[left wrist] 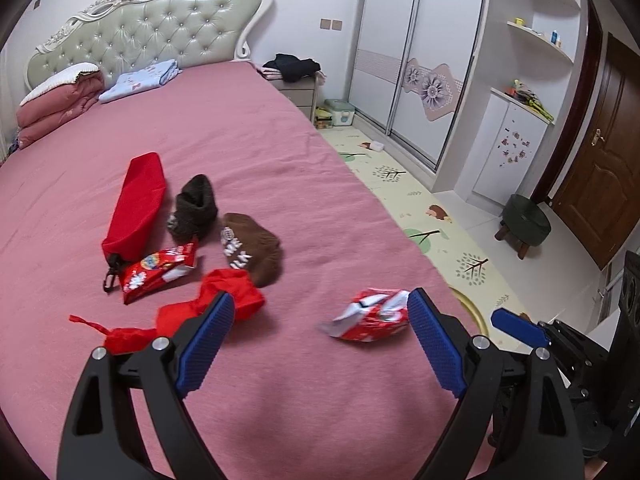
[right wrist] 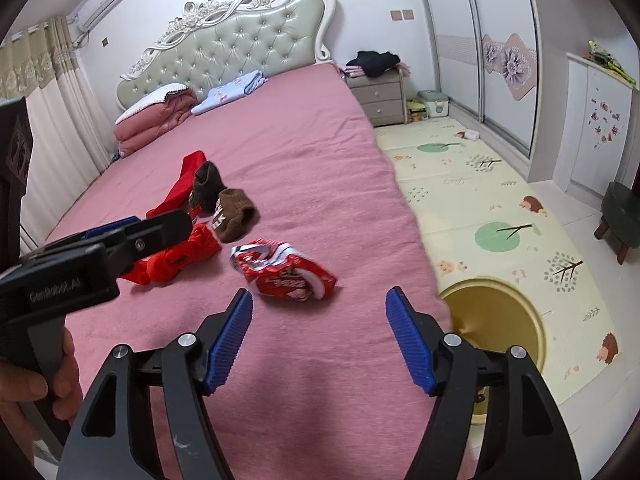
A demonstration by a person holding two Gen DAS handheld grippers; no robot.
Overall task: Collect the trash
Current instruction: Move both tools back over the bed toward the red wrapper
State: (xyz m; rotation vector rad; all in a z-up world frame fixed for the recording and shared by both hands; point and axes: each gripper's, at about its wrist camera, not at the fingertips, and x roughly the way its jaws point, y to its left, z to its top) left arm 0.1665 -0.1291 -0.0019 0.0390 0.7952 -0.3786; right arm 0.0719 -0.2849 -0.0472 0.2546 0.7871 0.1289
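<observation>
Left gripper (left wrist: pixel 322 312) open above the pink bed (left wrist: pixel 280 152), empty; crumpled red-and-white foil snack wrapper (left wrist: pixel 366 316) just ahead by the right pad, long axis lying across. Probably light, crinkly, slippery: best pinched across its bunched middle.

Right gripper (right wrist: pixel 319 308) also open, empty; wrapper (right wrist: pixel 282 270) just beyond, round gold bin (right wrist: pixel 520 312) on the floor beside the bed.

Black arms, ribbed blue fingers (right wrist: pixel 408 344), silver screws.
</observation>
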